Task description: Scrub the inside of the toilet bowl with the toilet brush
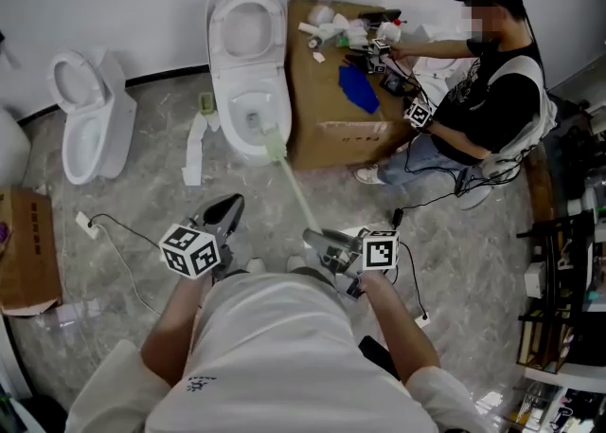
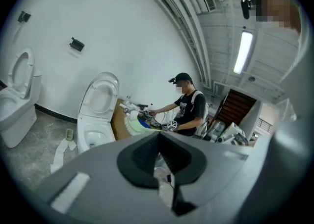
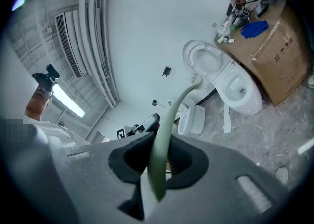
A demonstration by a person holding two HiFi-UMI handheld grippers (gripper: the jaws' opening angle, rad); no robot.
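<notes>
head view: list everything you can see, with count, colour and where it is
white ceramic toilet with raised seat: 1, white, top centre by the wall
second white toilet: 1, white, far left
pale green long-handled toilet brush: 1, green, head at the centre toilet's front rim
large brown cardboard box: 1, brown, right of the centre toilet
blue cloth or glove: 1, blue, on that box
white paper strip: 1, white, floor left of the centre toilet
seated person in a black and white top: 1, right
left tool: 1, grey and black, shut, empty
right tool: 1, grey and black, shut on the brush handle
</notes>
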